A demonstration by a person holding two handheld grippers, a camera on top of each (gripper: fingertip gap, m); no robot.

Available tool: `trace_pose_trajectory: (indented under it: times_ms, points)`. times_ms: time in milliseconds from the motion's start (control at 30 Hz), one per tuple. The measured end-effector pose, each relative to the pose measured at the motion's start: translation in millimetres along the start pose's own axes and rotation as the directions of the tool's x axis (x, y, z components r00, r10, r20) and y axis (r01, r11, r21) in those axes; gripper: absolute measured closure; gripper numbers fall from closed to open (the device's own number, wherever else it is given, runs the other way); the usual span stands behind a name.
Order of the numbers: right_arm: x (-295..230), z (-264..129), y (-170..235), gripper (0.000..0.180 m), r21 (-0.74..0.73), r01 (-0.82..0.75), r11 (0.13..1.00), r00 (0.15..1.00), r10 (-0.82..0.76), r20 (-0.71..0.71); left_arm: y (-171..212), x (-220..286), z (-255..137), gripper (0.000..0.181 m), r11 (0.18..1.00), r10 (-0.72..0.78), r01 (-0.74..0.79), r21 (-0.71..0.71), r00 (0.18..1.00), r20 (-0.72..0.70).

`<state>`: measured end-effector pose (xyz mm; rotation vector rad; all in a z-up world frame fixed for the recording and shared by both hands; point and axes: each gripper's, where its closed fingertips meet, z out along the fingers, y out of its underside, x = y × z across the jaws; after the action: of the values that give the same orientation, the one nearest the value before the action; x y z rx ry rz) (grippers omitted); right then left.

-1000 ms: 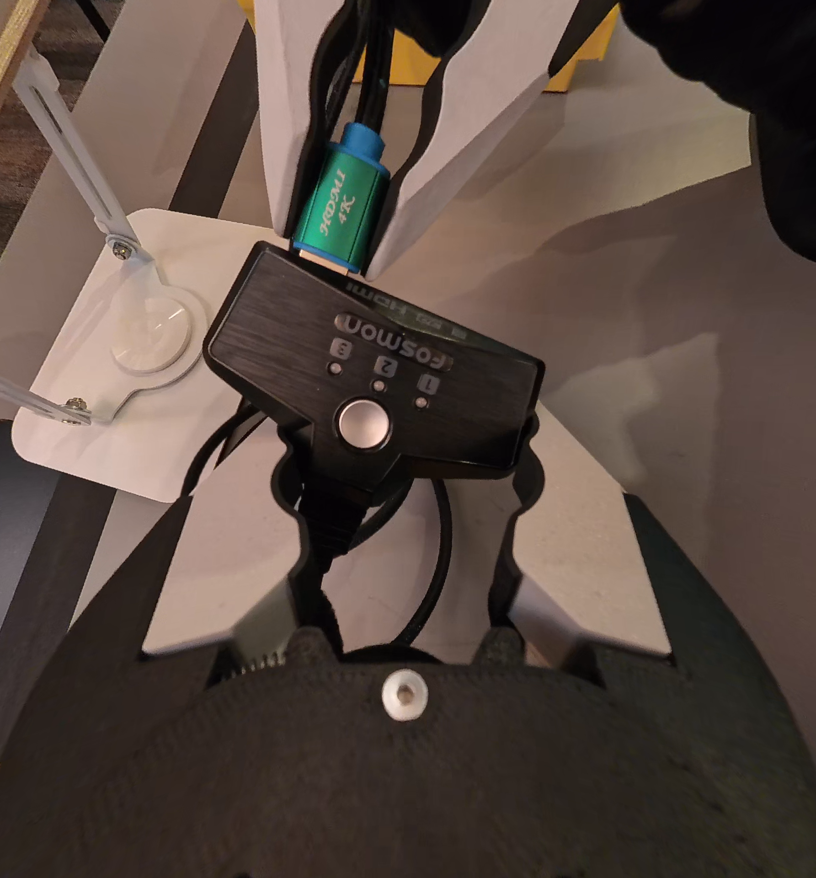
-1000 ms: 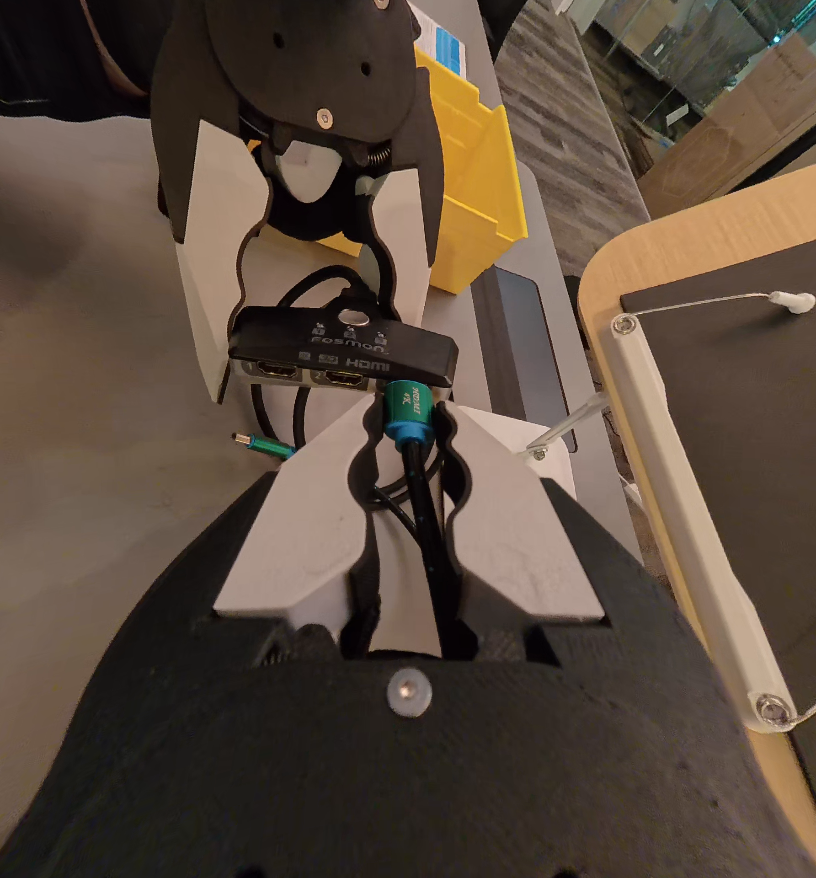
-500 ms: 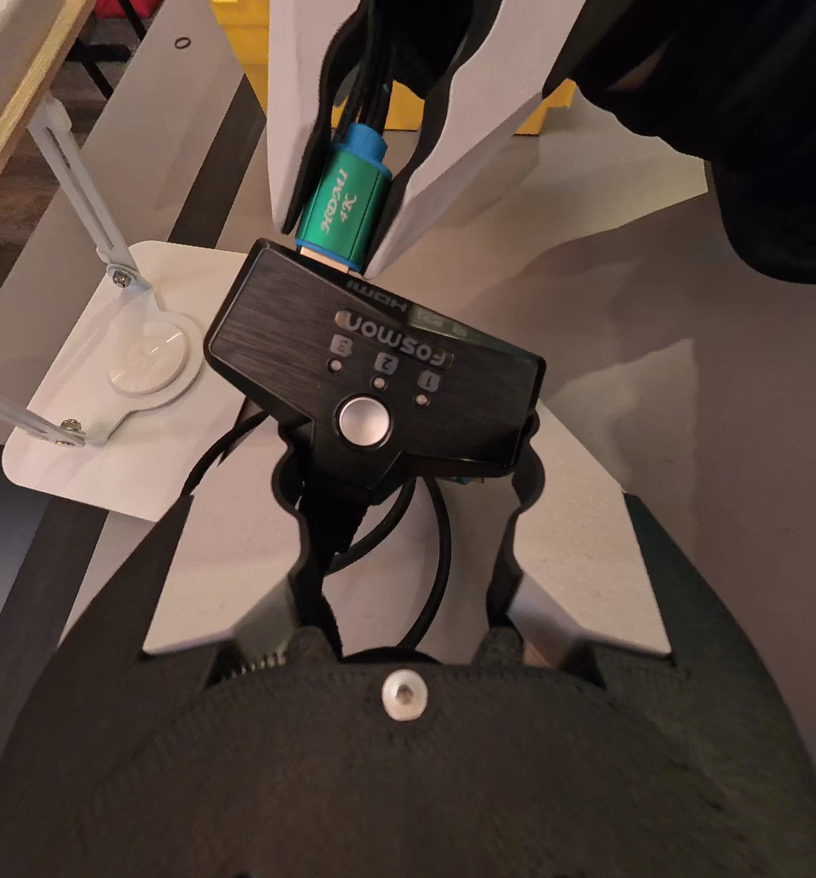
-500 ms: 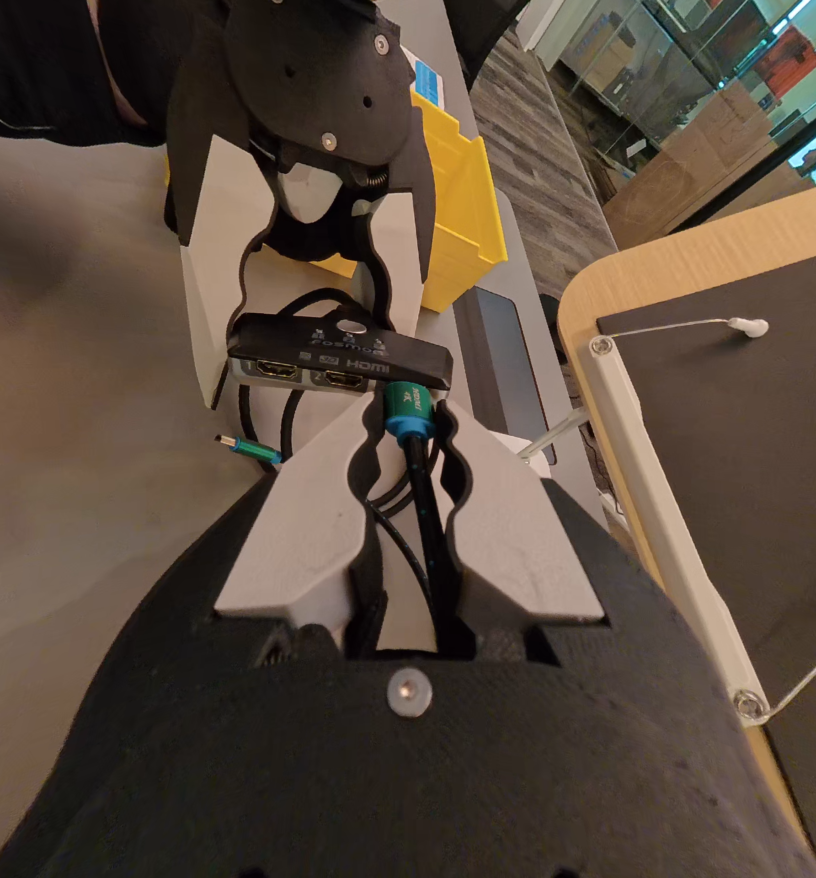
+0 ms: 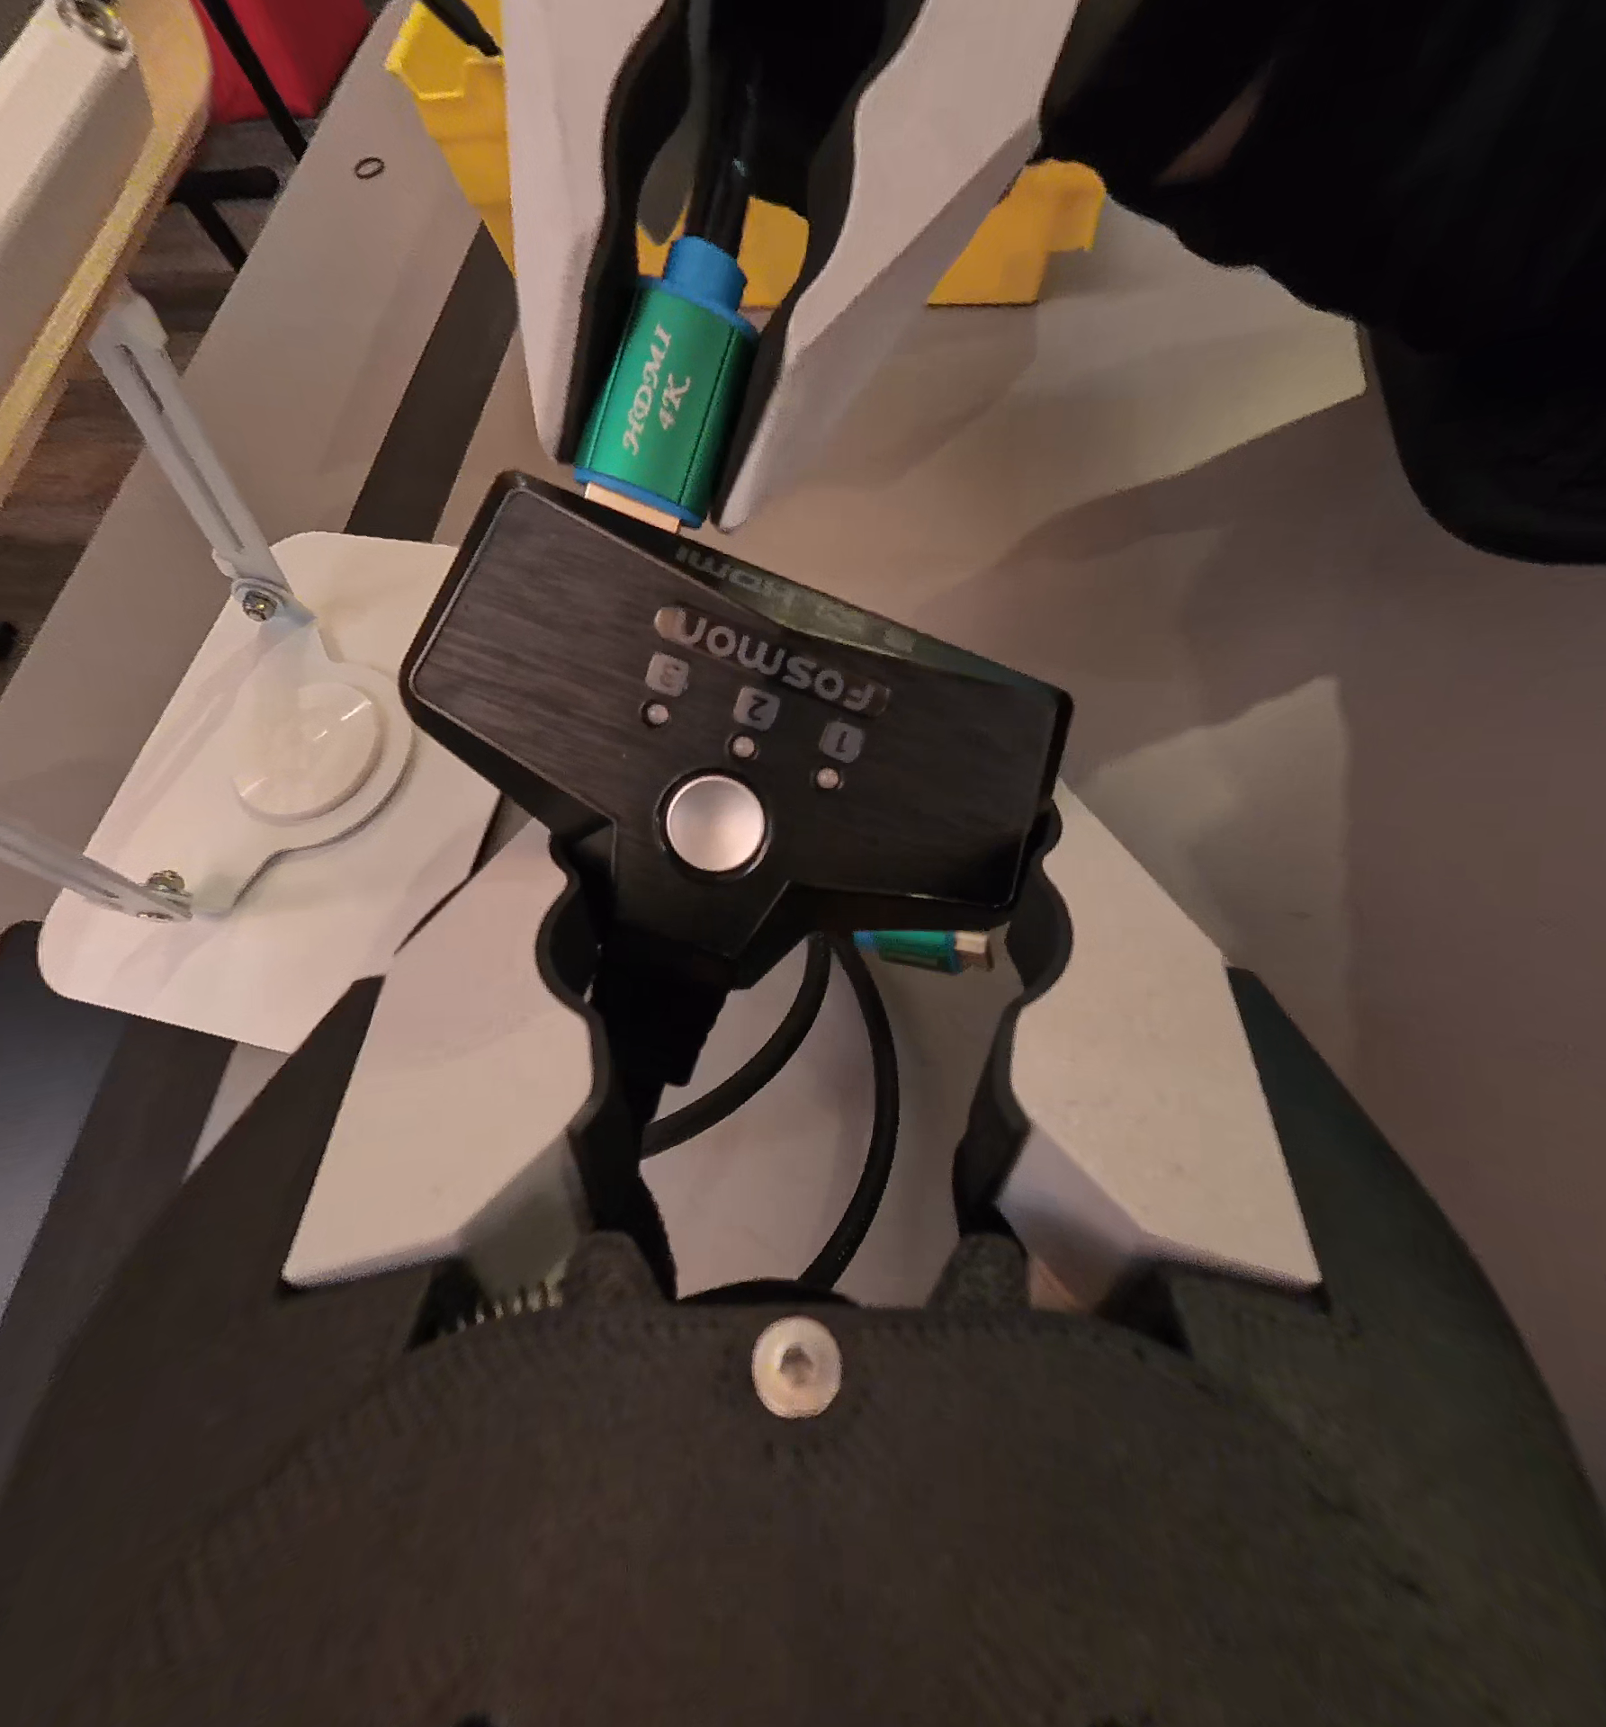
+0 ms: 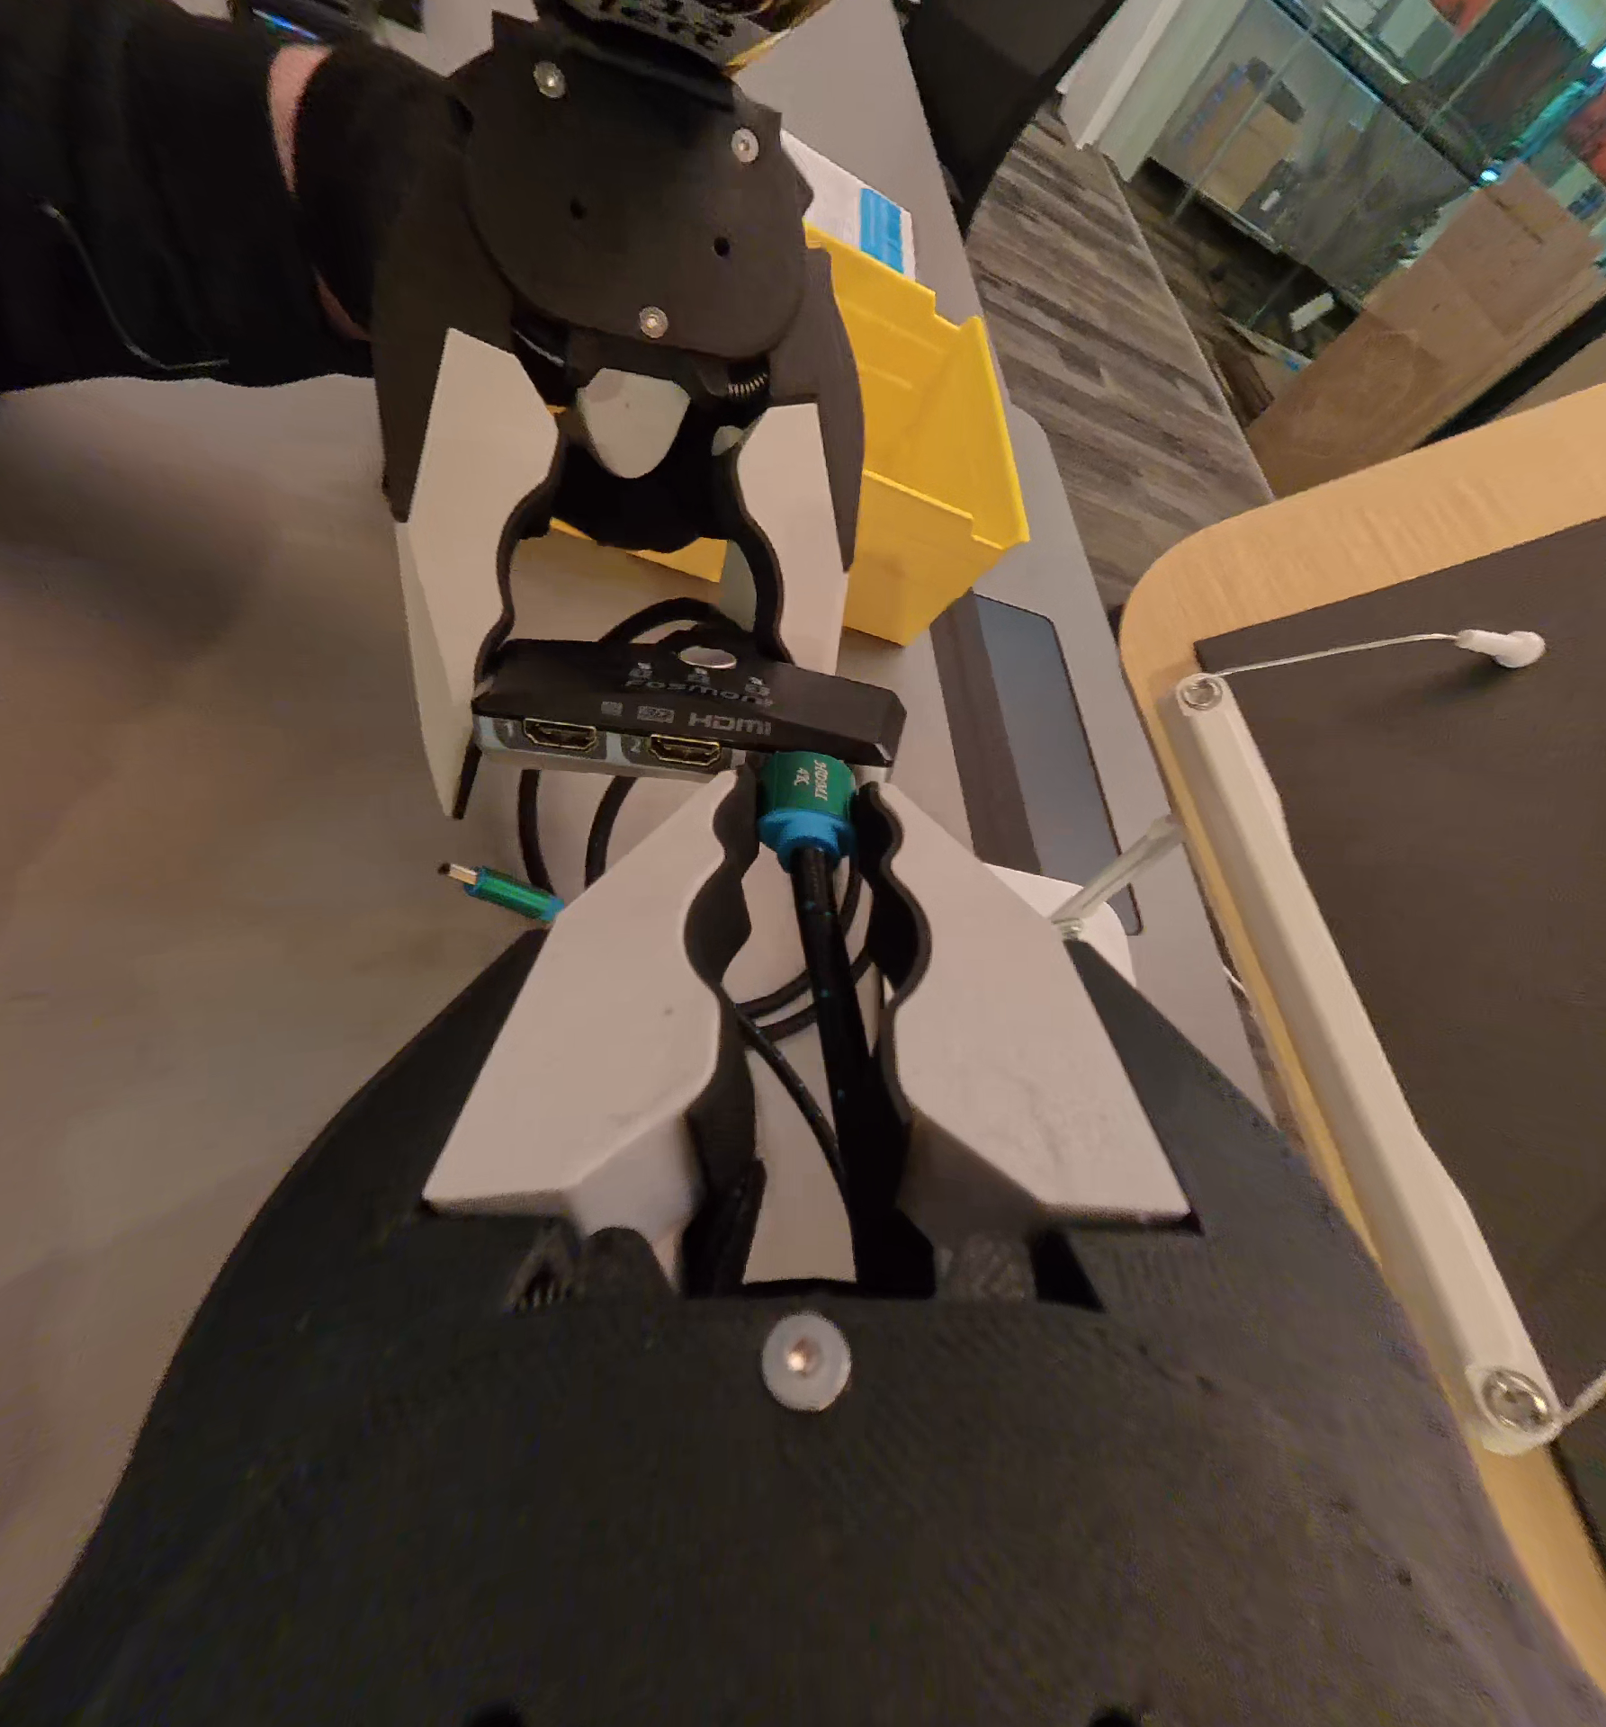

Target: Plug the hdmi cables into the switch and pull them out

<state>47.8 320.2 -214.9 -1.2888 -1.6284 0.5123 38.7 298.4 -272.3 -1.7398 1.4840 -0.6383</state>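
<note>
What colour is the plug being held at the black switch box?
The metal-shelled HDMI plug is green with a blue collar, clearest in the left wrist view.

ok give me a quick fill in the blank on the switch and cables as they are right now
1. The right gripper is shut on the green ____ plug.
2. The left gripper holds the black ____.
3. Ports one and two on its front are ____.
4. A second green plug lies loose on the grey ____.

Missing: HDMI; switch; empty; table
</note>
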Motion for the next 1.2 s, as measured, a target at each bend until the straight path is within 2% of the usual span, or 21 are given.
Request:
trace_pose_trajectory:
  times_ms: [200, 467, 733, 933, 1067, 1200]
  points:
    - [6, 3, 3, 0.16, -0.081, 0.035, 0.996, 0.996, -0.041, -0.074, 2, -4, 2, 0.092, 0.999, -0.049, 0.049, 0.016, 0.999, -0.012]
    - [-5, -11, -1, 0.16, 0.011, -0.06, 0.998, 0.995, 0.059, 0.081, -6, 5, 4, 0.092, 0.999, 0.032, -0.032, 0.018, 0.999, -0.01]
    - [8, -4, -4, 0.16, -0.091, 0.063, 0.994, 0.992, -0.072, -0.102, -4, -6, 3, 0.092, 0.999, -0.021, 0.02, 0.037, 1.0, 0.021]
    - [-2, -14, -8, 0.16, -0.005, -0.033, 0.999, 0.999, 0.033, 0.043, -9, 3, 0, 0.092, 0.998, 0.054, -0.054, 0.029, 0.998, 0.018]
    - [-3, -19, -11, 0.16, 0.049, -0.073, 0.996, 0.994, 0.069, 0.085, -13, 3, -1, 0.092, 0.997, 0.071, -0.072, 0.033, 0.997, 0.032]
    - [5, -15, -11, 0.161, -0.006, -0.008, 1.0, 1.0, 0.008, -0.024, -14, -3, -1, 0.092, 0.997, 0.022, -0.024, 0.073, 0.999, 0.029]
